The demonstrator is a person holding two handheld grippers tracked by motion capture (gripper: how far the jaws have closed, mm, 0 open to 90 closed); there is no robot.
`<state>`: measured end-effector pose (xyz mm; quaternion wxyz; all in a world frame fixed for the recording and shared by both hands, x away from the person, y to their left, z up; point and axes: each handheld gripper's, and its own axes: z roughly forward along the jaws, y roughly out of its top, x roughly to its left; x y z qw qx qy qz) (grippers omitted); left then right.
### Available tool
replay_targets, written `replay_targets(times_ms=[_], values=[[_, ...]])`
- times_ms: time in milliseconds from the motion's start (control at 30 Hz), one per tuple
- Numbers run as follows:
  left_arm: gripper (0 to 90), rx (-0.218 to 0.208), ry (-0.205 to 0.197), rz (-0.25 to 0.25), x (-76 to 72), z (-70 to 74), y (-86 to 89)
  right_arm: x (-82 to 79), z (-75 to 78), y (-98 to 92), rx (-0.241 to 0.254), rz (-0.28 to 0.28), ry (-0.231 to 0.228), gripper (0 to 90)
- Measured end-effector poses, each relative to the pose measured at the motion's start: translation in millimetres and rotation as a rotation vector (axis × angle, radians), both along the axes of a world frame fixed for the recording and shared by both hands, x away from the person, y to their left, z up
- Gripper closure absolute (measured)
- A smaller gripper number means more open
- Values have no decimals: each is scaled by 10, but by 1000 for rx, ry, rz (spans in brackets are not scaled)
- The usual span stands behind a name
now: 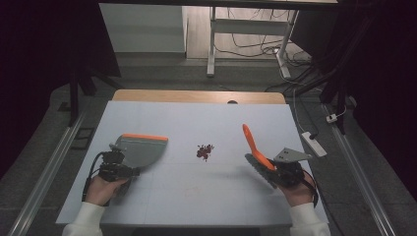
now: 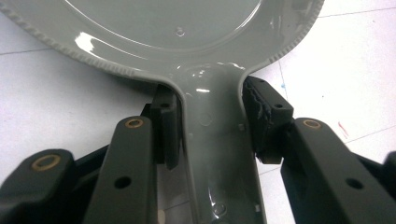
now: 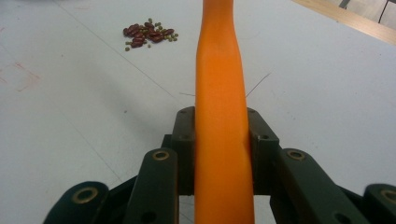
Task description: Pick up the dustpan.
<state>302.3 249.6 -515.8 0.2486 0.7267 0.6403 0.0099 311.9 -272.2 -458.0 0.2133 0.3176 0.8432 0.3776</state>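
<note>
White tabletop (image 1: 196, 196) bears a bean pile (image 1: 205, 151); left of it, the left gripper (image 2: 212, 121) clamps a grey dustpan (image 1: 140, 150), while right of it, the right gripper (image 3: 222, 140) clamps an orange brush (image 1: 255, 147).

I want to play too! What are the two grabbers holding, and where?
The left gripper holds the grey plastic dustpan by its handle; the right gripper holds the orange-handled brush by its handle.

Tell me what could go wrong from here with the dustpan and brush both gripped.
The left gripper clamps only the dustpan handle's narrow neck, so the pan may twist when pressed down. The beans form a loose pile between the tools; a hard sweep could scatter them. The right gripper pinches the smooth orange brush handle, which might slip.
</note>
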Motion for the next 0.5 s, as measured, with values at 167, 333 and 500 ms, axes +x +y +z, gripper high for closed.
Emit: replay_targets(times_ms=[167, 333, 500], values=[[614, -11, -21, 7, -4, -6, 43, 0, -1, 1, 1, -2, 2, 699], [618, -19, -49, 19, -13, 8, 76, 0, 0, 4, -2, 1, 0, 699], [619, -14, -72, 17, -20, 11, 92, 0, 0, 2, -3, -1, 0, 699]])
